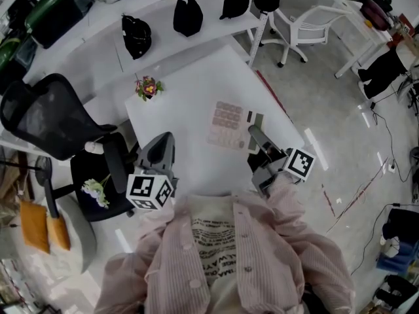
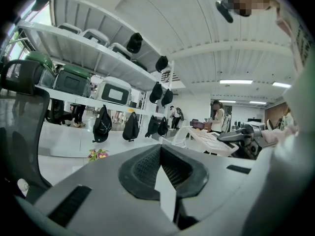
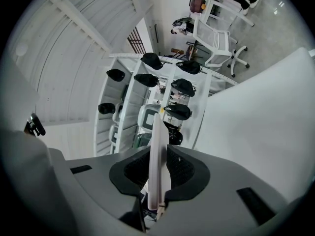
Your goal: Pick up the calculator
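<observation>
The calculator [image 1: 226, 124] is a pale, flat slab with rows of keys, held over the white table [image 1: 183, 116]. My right gripper [image 1: 254, 133] is shut on its right edge. In the right gripper view the calculator [image 3: 158, 156] stands edge-on as a thin white strip pinched between the dark pads of the right gripper [image 3: 158, 149]. From the left gripper view the calculator [image 2: 209, 140] shows at the right, in front of the right gripper [image 2: 242, 139]. My left gripper [image 1: 162, 146] hovers at the table's near left corner, its jaws [image 2: 160, 147] together with nothing held.
A small pot of flowers [image 1: 148, 87] stands on the table's far left corner. A black mesh office chair [image 1: 49, 120] is left of the table. Black bags [image 1: 188, 15] hang along the white shelf behind. A white chair [image 1: 304, 23] stands at the far right.
</observation>
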Demonstrator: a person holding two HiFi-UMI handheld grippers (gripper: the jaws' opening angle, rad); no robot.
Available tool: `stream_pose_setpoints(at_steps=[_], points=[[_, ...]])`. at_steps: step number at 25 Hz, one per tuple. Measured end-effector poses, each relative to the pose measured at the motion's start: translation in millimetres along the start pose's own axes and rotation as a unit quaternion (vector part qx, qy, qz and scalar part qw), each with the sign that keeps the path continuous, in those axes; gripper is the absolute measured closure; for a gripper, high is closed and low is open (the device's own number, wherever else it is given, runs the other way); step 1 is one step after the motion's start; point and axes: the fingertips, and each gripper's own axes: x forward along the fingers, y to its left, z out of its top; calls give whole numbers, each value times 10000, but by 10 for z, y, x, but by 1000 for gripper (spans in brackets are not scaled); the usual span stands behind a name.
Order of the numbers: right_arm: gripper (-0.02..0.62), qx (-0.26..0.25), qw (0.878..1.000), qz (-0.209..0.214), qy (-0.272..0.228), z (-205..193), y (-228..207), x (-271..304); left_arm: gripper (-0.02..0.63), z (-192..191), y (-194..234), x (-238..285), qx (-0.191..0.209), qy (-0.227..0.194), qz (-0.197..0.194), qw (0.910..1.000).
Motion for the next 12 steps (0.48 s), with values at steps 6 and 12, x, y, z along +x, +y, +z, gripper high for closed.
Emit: stream_pose_setpoints(at_steps=[6, 12], points=[[529, 76, 10000, -30, -42, -6, -10, -8, 606, -12, -28, 13, 35, 41, -54, 10000], [529, 57, 9999, -77, -74, -2, -33, -38, 606, -6, -53, 27, 85, 40, -101, 9999]])
